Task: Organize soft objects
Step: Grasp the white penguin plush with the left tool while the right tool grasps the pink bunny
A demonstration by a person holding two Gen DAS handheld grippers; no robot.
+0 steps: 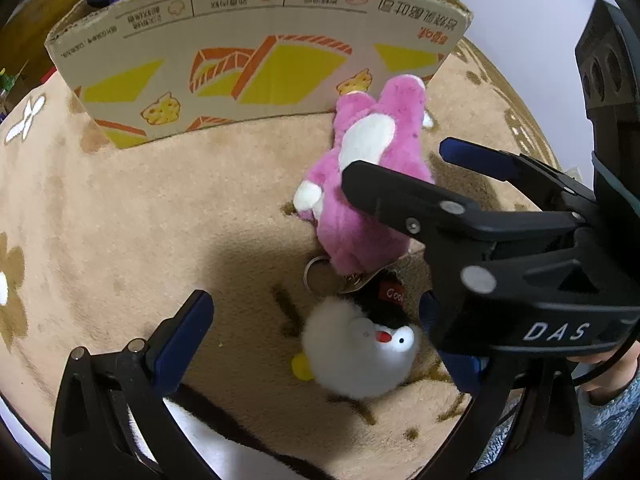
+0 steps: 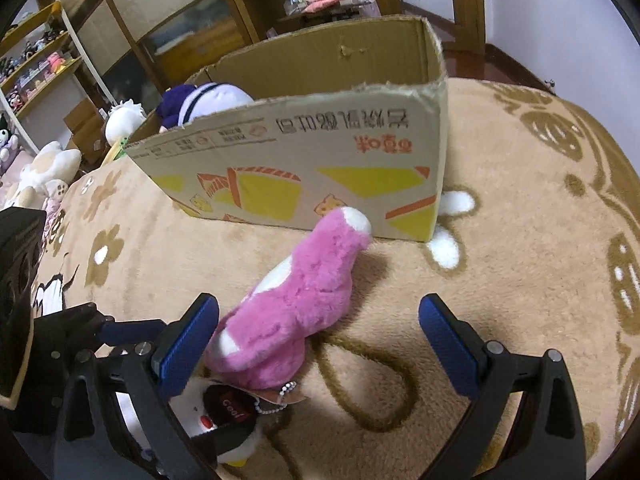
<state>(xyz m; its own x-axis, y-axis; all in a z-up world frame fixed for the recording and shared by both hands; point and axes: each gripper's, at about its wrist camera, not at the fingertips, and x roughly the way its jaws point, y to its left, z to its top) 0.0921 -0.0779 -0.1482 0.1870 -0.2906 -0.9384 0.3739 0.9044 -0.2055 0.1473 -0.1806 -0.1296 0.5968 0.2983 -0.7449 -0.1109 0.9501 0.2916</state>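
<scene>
A pink plush toy [image 1: 362, 184] lies on the tan rug in front of a cardboard box [image 1: 256, 72]; it also shows in the right wrist view [image 2: 296, 304]. A small white penguin plush with a black cap [image 1: 360, 344] lies just below it, seen in the right wrist view [image 2: 224, 412] too. My left gripper [image 1: 320, 332] is open, its fingers on either side of the penguin. My right gripper [image 2: 320, 336] is open over the pink plush's lower end; it shows in the left wrist view [image 1: 404, 168].
The cardboard box [image 2: 320, 160] holds a purple and white plush [image 2: 200, 104]. Shelves and more plush toys [image 2: 40, 172] stand at the left. The rug [image 2: 540, 240] spreads to the right of the box.
</scene>
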